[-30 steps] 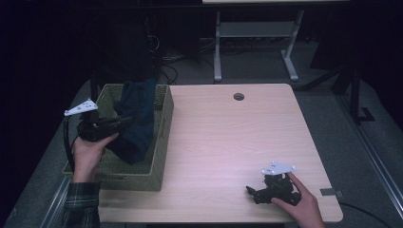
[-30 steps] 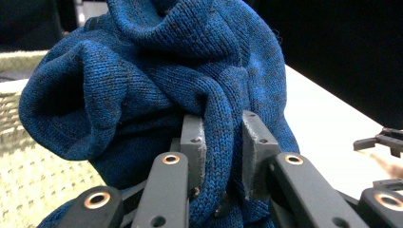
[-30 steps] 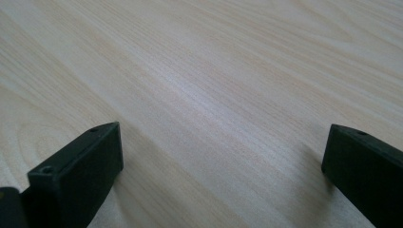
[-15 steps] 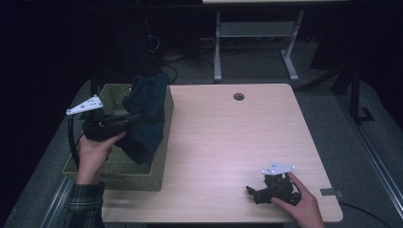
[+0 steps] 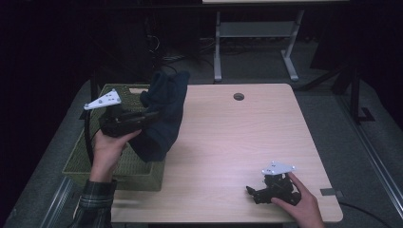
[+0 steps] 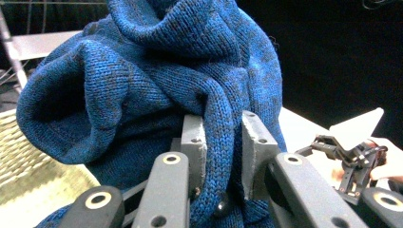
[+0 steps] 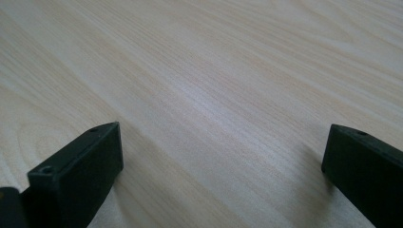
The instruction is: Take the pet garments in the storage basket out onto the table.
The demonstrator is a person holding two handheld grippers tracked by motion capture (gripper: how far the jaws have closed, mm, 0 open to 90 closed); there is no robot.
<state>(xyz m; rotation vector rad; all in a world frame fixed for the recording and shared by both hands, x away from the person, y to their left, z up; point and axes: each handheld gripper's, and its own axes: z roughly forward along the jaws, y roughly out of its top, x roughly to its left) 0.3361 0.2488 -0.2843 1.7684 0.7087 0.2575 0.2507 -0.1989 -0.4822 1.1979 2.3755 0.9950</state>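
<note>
**Blue sweater held above green basket**

High view: the left gripper [image 5: 151,116] holds a blue knit sweater [image 5: 164,114] over the green basket [image 5: 81,161]. Left gripper view: jaws clenched on a sweater fold. Right gripper view: the right gripper [image 7: 221,156], jaws spread, rests on the table [image 7: 228,71].

We hold the left gripper [image 6: 222,142] clamped on a fold of the blue knitted sweater [image 6: 157,80], a thick strand of the knit pinched between the two grey pads [image 6: 194,142]. The sweater hangs bunched above and around the jaws, with a rolled cuff opening at the left. Behind it at lower left lies the woven green basket [image 6: 21,152]. At the far right, our right gripper [image 6: 349,156] sits on the pale table [image 6: 299,126], a hand [image 6: 387,166] on it.
</note>
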